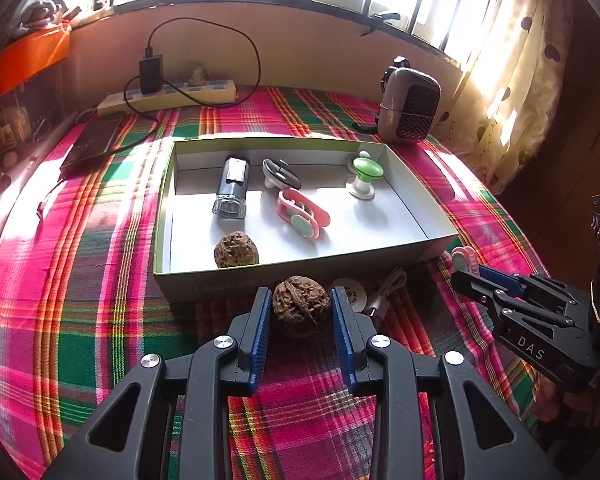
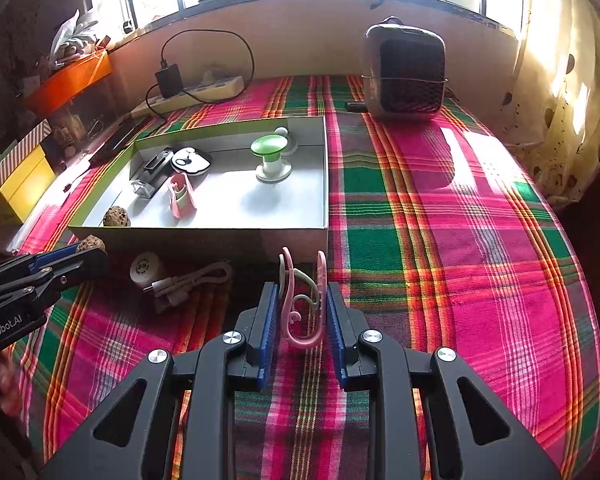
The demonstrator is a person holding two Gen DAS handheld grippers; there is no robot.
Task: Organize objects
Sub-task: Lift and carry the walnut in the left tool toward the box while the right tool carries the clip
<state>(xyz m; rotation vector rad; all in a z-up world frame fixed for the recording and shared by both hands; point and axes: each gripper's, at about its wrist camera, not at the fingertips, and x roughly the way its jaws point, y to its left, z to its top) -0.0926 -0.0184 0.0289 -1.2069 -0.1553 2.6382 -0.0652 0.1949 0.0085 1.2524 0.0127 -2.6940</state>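
Before the box (image 1: 300,276), the left gripper (image 1: 301,312) clamps a walnut (image 1: 301,305); the right gripper (image 2: 302,312) pinches a pink clip (image 2: 302,308).

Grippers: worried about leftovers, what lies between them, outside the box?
A white round puck and a coiled white cable on the cloth, clearest in the right wrist view.

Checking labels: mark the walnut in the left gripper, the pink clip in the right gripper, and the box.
walnut (image 1: 301,305), left wrist view, shell front.
pink clip (image 2: 300,320), right wrist view, central curl.
box (image 1: 300,276), left wrist view, near wall.
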